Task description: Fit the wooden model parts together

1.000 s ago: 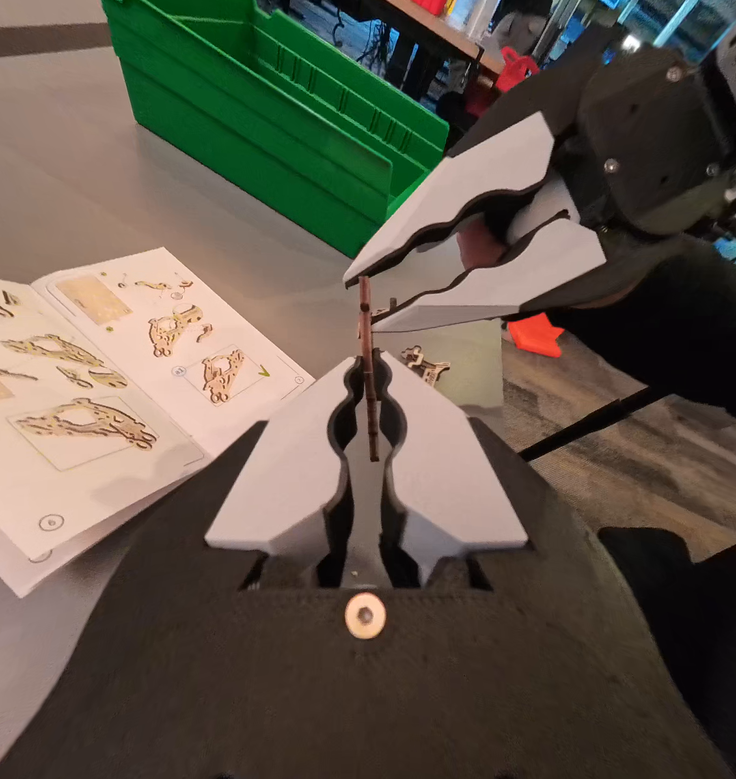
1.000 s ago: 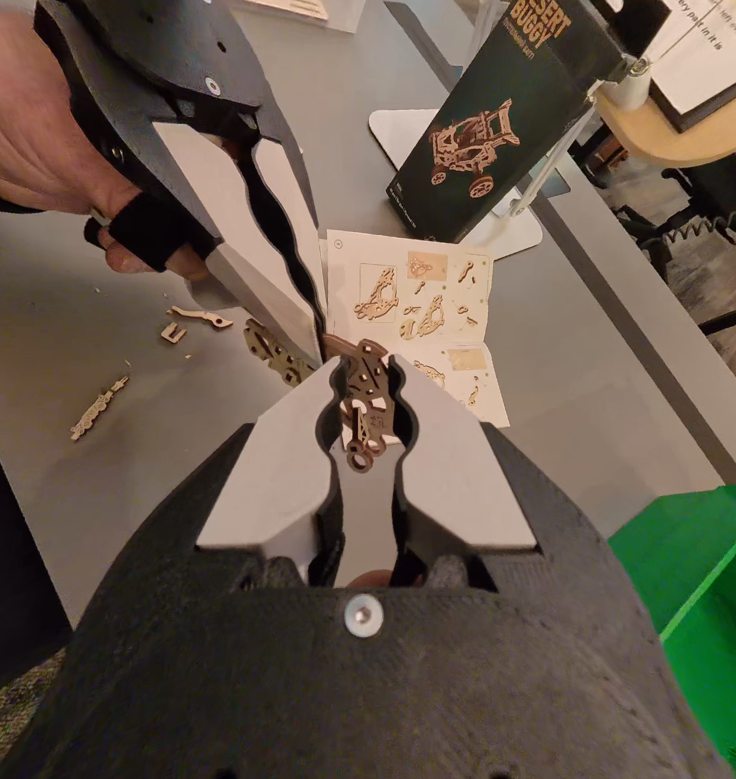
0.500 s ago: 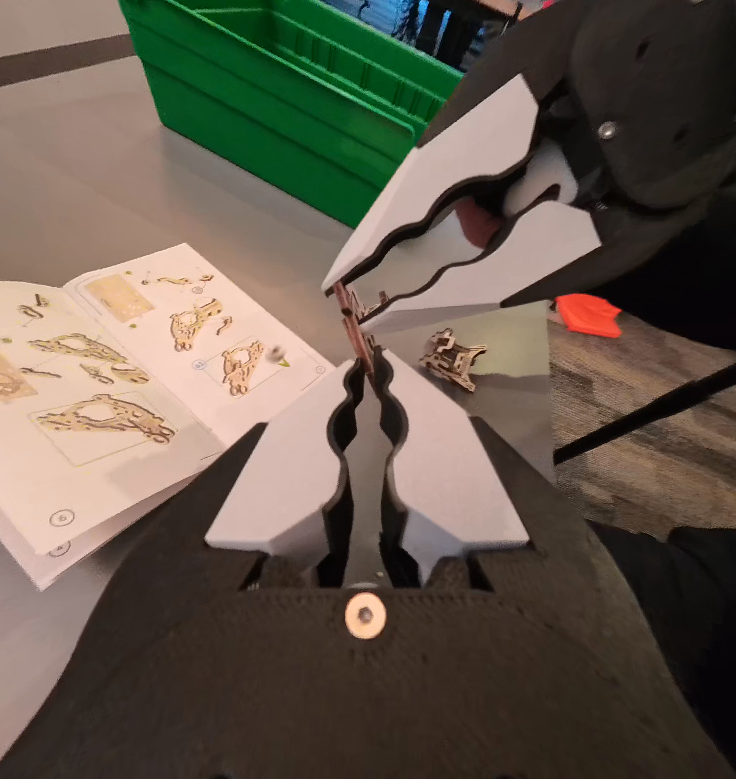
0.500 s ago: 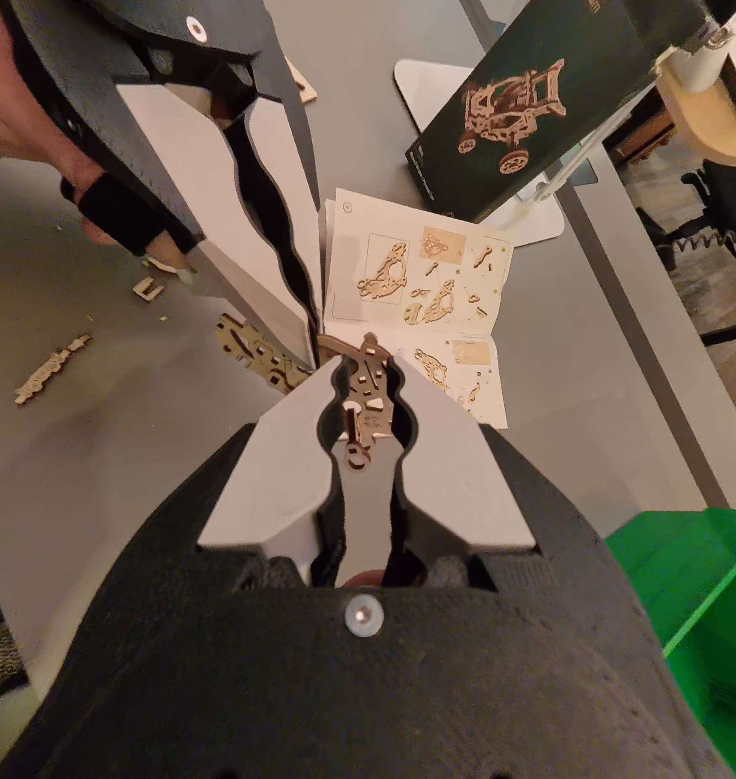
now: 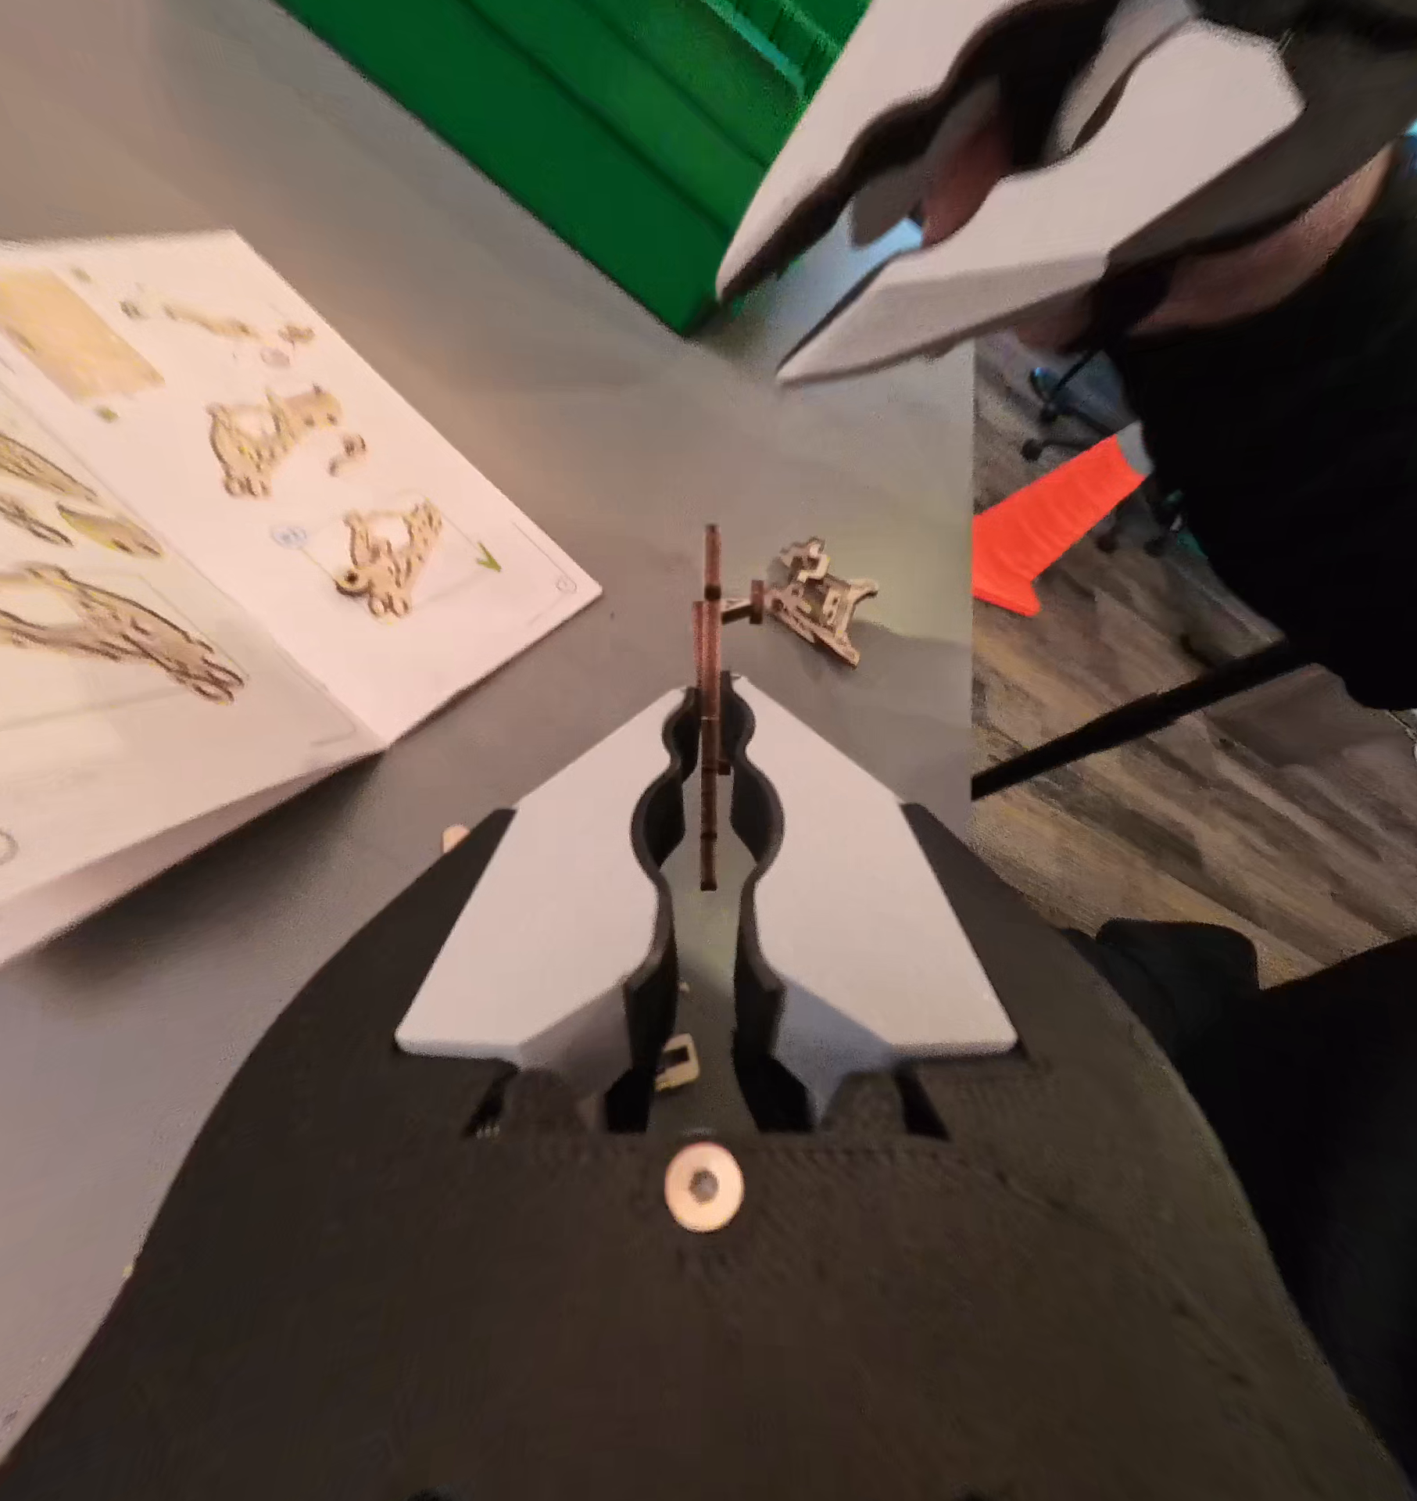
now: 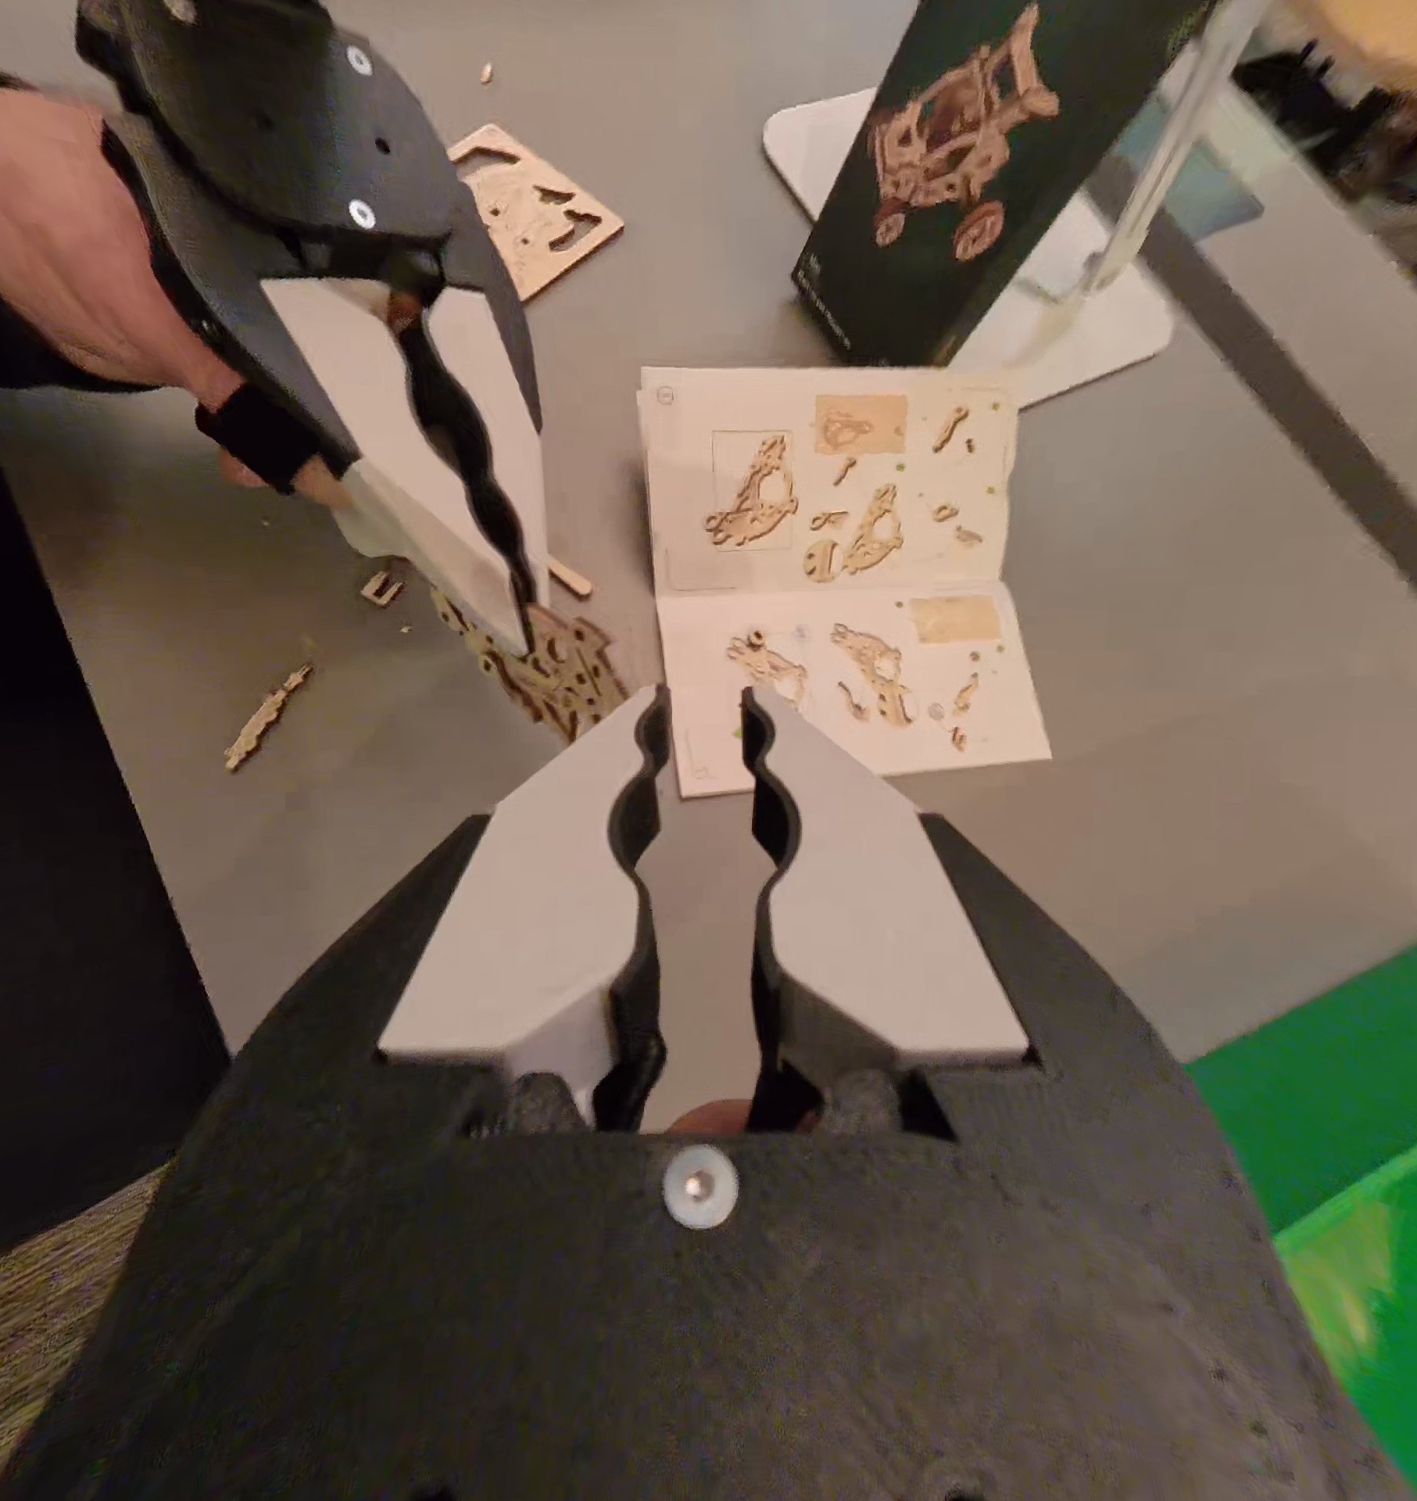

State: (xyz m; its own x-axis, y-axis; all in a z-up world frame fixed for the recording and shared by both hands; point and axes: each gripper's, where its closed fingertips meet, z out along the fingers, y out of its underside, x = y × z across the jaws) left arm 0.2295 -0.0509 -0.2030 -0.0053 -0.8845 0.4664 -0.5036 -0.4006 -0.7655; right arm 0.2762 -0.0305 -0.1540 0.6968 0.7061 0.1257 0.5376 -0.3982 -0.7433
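step: add next wooden part | left hand-held gripper [image 5: 709, 690] pinches the flat brown wooden assembly [image 5: 710, 617] edge-on above the desk [image 5: 461, 341] | right hand-held gripper [image 6: 705, 707] spread, holding nothing | advice: keep the left grip steady and level, check the booklet [image 6: 843, 650], pick a loose piece [image 5: 823, 597] by its edges, line tab with slot before pressing

Dim warm indoor light, soft shadows; motion blur esp. at edges, strong wide-angle distortion, bg unfocused.
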